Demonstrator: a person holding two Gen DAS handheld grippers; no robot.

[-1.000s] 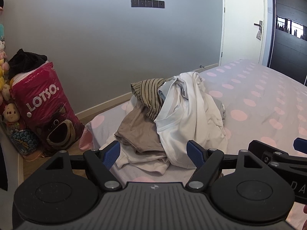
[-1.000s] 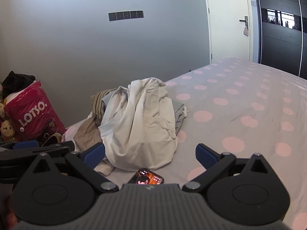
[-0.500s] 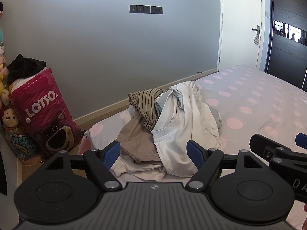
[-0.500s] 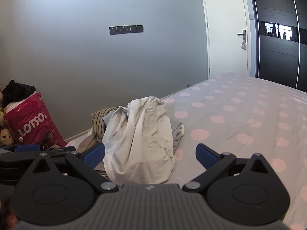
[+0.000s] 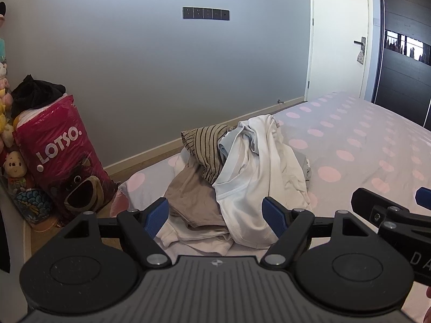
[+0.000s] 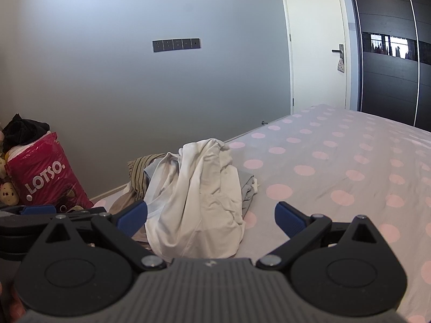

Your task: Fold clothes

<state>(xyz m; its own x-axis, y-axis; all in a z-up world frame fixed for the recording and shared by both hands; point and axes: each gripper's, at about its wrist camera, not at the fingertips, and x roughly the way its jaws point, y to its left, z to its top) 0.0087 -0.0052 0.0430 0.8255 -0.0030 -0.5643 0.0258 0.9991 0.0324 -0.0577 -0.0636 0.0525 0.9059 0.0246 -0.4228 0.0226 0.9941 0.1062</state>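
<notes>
Clothes (image 5: 242, 177) sit heaped on the bed (image 5: 363, 145), white shirt (image 6: 199, 202) on top; left gripper (image 5: 215, 214) and right gripper (image 6: 211, 216) hover level, both spread wide, empty.

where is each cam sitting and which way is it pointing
Left wrist: on the left gripper, looking forward over the bed at the clothes pile; its open fingers show, and the right gripper at the right edge.
Right wrist: on the right gripper, facing the same pile; open fingers show.
Shared: pile, red LOTSO bag, door.
</notes>
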